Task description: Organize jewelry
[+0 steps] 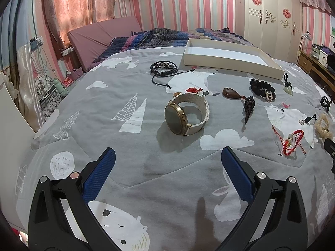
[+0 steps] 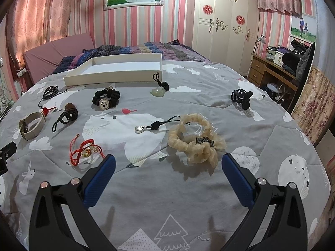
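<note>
Currently catalogued, all placed relative to the white tray (image 2: 117, 75) on the bed (image 2: 188, 198):
Left tool (image 1: 168, 156): spread, holding nothing.
Right tool (image 2: 168, 163): spread, holding nothing.
Watch (image 1: 184, 115): near side of tray, on its edge.
Cream scrunchie (image 2: 195, 139): well nearer than tray, just ahead of right tool.
Black scrunchie (image 2: 105, 100): near tray's front wall.
Jade pendant (image 2: 158, 91): just before tray's corner.

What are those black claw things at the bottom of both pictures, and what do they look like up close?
They are two hand-held grippers. The left gripper and right gripper look alike: two black plastic arms with triangular cut-outs, round silver bolt heads at the joints, and flat blue ribbed pads on the inner faces of the fingers. No cables, writing or sleeves show in either view.
</note>
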The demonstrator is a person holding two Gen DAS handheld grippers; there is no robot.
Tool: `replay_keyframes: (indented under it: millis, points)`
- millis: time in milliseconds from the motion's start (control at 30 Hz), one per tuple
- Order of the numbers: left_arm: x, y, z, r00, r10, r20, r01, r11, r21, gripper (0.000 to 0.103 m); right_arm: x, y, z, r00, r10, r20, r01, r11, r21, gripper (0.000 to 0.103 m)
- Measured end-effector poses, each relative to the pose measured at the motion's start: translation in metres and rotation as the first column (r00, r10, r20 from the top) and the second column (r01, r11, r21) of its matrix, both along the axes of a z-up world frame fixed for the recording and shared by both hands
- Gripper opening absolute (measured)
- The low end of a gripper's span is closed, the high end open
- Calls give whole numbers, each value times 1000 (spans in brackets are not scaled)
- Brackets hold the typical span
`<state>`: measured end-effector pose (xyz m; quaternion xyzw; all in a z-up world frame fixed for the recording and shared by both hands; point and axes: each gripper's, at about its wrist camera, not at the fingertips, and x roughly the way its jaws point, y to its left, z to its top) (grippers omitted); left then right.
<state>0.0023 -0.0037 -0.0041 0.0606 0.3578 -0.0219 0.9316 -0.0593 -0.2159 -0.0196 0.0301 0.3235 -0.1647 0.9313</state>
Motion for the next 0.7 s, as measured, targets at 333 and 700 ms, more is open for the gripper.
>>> replay_keyframes:
  millis: [333,700]
  points:
    - [1,1,-1,1000,2,0,-2,1000,-2,100,0,-1,0,1000,-4,0,4,1000,4,101]
    - [0,1,0,1000,2,-2,-2,1000,-4,100,0,-3,-2,1000,-10,-2,10,1000,17,101]
